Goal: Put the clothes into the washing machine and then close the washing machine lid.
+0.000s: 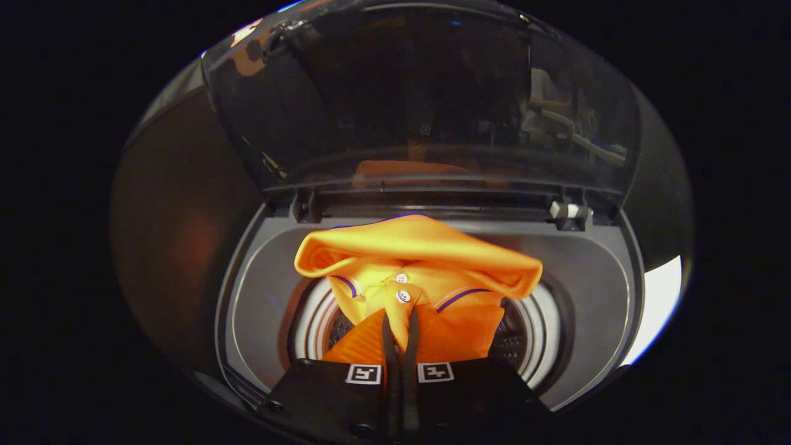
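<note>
Right now your gripper (400, 321) has its fingers pinched nearly together on a fold of the orange shirt (415, 272), just below the shirt's two white buttons, and the cloth hangs bunched from that grip. You've got the shirt directly above the round drum opening (544, 334) of the washing machine (259, 290), its lower part dipping inside the ribbed ring. Behind the shirt the machine's dark see-through lid (420, 105) stands raised on its rear hinges.
</note>
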A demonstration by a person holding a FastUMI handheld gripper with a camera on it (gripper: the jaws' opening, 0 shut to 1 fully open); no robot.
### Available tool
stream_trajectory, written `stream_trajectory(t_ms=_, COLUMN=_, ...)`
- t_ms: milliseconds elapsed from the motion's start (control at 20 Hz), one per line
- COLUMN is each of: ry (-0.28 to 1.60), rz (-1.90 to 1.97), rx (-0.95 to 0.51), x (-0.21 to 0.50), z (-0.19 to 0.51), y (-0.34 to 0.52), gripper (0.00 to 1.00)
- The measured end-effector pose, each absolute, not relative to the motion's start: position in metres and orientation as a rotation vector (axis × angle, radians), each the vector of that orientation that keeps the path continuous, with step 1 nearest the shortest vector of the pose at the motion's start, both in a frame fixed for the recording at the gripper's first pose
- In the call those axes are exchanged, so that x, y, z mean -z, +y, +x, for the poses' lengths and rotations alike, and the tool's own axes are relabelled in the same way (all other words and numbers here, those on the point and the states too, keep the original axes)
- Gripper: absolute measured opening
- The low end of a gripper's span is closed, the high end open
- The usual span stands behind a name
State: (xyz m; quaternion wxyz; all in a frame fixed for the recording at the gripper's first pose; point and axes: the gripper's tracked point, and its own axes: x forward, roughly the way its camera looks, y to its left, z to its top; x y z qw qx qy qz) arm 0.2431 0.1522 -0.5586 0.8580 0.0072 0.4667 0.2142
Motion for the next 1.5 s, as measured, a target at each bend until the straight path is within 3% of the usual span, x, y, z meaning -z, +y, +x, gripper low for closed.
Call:
stream_trajectory(t_ms=900, ry=1.162, rz=-0.046, rx=-0.35, x=0.595, z=0.248, y=0.148, gripper=0.1)
stream_trajectory(t_ms=1000, ry=1.168, rz=-0.046, rx=-0.343, x=0.598, z=0.248, y=0.147, gripper=0.22)
stream_trajectory(t_ms=1250, ry=1.178, rz=-0.041, rx=-0.317, x=0.6, z=0.243, y=0.143, gripper=1.0)
stream_trajectory(t_ms=1500, ry=1.166, rz=-0.016, rx=-0.302, x=0.598, z=0.238, y=0.142, gripper=1.0)
